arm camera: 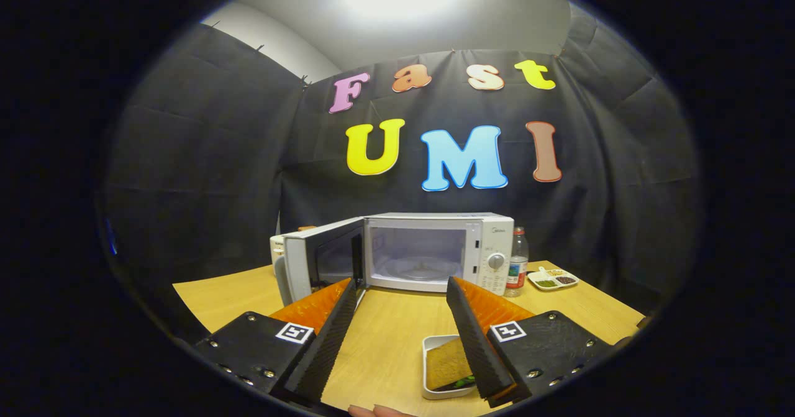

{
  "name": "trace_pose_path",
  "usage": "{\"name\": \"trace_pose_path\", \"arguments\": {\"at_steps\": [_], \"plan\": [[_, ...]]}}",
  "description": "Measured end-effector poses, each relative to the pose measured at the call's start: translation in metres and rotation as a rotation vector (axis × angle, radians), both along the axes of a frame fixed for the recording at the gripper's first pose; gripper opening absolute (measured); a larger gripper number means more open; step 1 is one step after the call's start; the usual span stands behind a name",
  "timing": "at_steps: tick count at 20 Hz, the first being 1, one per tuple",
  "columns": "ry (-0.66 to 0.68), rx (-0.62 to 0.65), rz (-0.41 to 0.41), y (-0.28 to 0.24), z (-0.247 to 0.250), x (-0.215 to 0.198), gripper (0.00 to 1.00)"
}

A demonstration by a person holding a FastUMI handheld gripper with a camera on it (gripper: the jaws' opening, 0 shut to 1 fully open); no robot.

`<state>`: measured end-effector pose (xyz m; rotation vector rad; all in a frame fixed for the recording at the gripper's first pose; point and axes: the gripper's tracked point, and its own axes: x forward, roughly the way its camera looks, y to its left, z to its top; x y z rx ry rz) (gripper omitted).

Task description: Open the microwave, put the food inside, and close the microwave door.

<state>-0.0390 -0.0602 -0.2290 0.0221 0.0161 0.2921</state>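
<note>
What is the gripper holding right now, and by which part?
Nothing. The gripper is open with bare table between its fingers; the food tray lies on the table by the right finger, ungrasped.

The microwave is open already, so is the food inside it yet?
Not yet. The microwave door is swung open, so that step looks done. The gripper is open and empty; the food tray sits on the table by one finger. Picking up, loading and closing remain.
</note>
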Motion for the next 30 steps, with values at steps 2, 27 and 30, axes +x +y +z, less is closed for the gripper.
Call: {"name": "trace_pose_path", "arguments": {"at_steps": [2,27,30], "plan": [[0.02,0.012,-0.036,-0.03,-0.016,-0.001,0.88],[0.36,0.518,0.01,-0.062,-0.111,0.026,0.37],[0.34,0.459,-0.047,-0.071,-0.101,0.037,0.24]]}}
